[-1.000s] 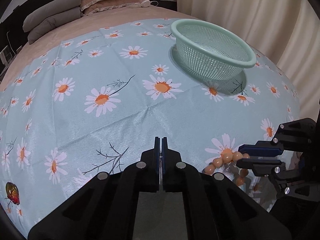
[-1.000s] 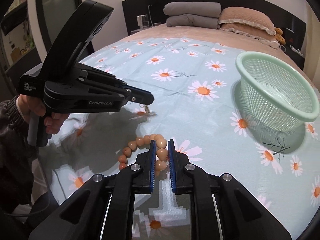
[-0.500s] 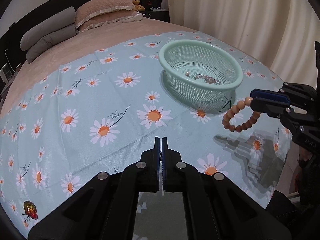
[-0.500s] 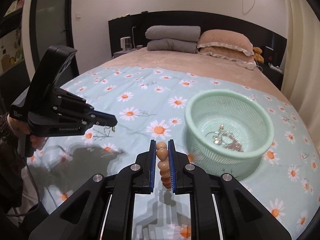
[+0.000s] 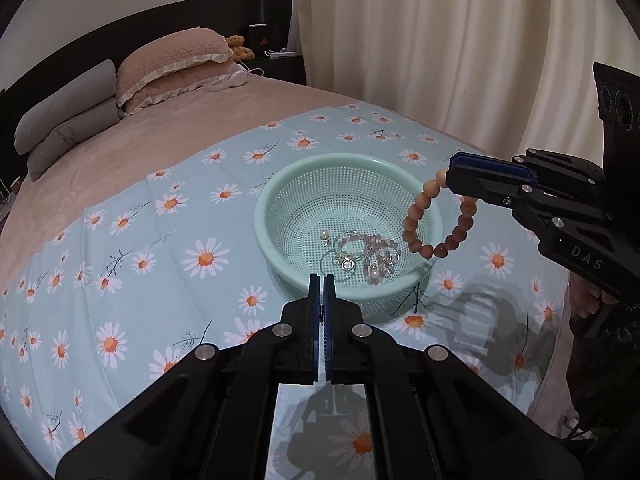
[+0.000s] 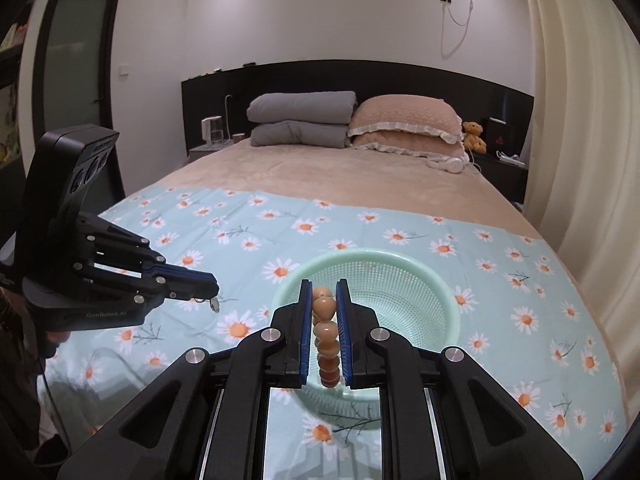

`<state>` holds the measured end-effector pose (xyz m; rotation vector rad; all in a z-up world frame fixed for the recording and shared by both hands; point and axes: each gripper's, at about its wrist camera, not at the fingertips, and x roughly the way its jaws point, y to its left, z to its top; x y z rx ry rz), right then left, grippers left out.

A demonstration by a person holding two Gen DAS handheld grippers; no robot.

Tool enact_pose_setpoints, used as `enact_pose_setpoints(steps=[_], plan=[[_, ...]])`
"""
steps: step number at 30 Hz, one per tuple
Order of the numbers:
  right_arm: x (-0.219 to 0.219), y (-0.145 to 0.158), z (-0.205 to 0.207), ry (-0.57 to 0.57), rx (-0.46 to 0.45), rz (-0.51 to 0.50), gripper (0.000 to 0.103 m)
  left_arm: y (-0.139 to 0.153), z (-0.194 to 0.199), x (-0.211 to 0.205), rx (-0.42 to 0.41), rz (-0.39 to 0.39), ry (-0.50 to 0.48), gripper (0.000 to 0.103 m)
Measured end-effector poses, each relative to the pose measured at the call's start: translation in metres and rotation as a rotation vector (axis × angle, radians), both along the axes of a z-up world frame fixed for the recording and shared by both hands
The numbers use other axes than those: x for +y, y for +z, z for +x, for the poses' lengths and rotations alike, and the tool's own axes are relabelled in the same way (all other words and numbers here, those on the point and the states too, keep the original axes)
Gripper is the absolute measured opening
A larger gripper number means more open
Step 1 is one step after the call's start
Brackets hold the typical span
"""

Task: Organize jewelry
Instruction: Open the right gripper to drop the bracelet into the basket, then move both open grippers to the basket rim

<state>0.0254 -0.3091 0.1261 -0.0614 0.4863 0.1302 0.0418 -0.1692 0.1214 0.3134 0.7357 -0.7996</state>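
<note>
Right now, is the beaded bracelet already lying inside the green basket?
No. The beaded bracelet hangs in the air from the right gripper, above the rim of the green basket, not resting among the jewelry inside.

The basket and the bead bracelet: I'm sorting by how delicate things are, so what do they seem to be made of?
Basket: looks like moulded plastic, mint green, slightly glossy, with a fine grid of holes. Bead bracelet: round, smooth, peach to reddish-brown beads with a soft sheen, perhaps polished wood or stone; the frames cannot settle which.
</note>
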Motion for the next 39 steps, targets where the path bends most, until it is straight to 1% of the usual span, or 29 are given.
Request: enact_pose_setpoints(steps=[6, 11, 15, 17, 19, 20, 21, 22, 23, 24, 26, 29, 31, 33, 34, 38, 39], plan=[[-0.026, -0.018, 0.022, -0.043, 0.043, 0.021, 0.011, -0.01, 0.015, -0.024, 0.028, -0.014, -0.017, 0.002], [-0.034, -0.034, 0.031, -0.056, 0.071, 0.049, 0.011, -0.021, 0.025, -0.039, 0.055, -0.029, -0.035, 0.002], [-0.038, -0.042, 0.036, -0.064, 0.083, 0.063, 0.011, -0.03, 0.03, -0.048, 0.068, -0.019, -0.042, 0.002], [-0.039, -0.045, 0.036, -0.081, 0.086, 0.063, 0.012, -0.033, 0.032, -0.051, 0.064, -0.019, -0.032, 0.002], [-0.041, -0.046, 0.036, -0.101, 0.085, 0.058, 0.013, -0.034, 0.033, -0.051, 0.034, -0.021, 0.0, 0.002], [-0.043, -0.047, 0.036, -0.111, 0.084, 0.062, 0.015, -0.034, 0.034, -0.05, 0.025, -0.02, 0.006, 0.009], [-0.046, -0.047, 0.035, -0.12, 0.084, 0.071, 0.025, -0.034, 0.034, -0.049, 0.02, -0.019, 0.013, 0.03], [-0.049, -0.048, 0.033, -0.124, 0.084, 0.084, 0.033, -0.034, 0.034, -0.047, 0.009, -0.018, 0.028, 0.045], [-0.052, -0.048, 0.032, -0.121, 0.081, 0.097, 0.048, -0.033, 0.033, -0.044, -0.007, -0.02, 0.043, 0.064], [-0.053, -0.048, 0.03, -0.123, 0.074, 0.104, 0.051, -0.031, 0.033, -0.042, -0.019, -0.031, 0.048, 0.066], [-0.055, -0.048, 0.028, -0.133, 0.075, 0.107, 0.053, -0.028, 0.032, -0.038, -0.017, -0.045, 0.047, 0.068], [-0.055, -0.047, 0.024, -0.132, 0.073, 0.111, 0.056, -0.026, 0.029, -0.036, -0.04, -0.028, 0.06, 0.07], [-0.055, -0.047, 0.022, -0.131, 0.072, 0.113, 0.059, -0.027, 0.028, -0.035, -0.04, -0.02, 0.061, 0.07], [-0.053, -0.046, 0.018, -0.125, 0.068, 0.113, 0.064, -0.026, 0.026, -0.034, -0.046, -0.016, 0.064, 0.075], [-0.052, -0.046, 0.016, -0.122, 0.066, 0.11, 0.066, -0.025, 0.024, -0.033, -0.05, -0.017, 0.065, 0.076], [-0.047, -0.043, 0.006, -0.114, 0.048, 0.093, 0.081, -0.025, 0.018, -0.026, -0.039, -0.024, 0.071, 0.079], [-0.046, -0.042, 0.004, -0.117, 0.049, 0.088, 0.083, -0.025, 0.016, -0.025, -0.038, -0.02, 0.074, 0.079]])
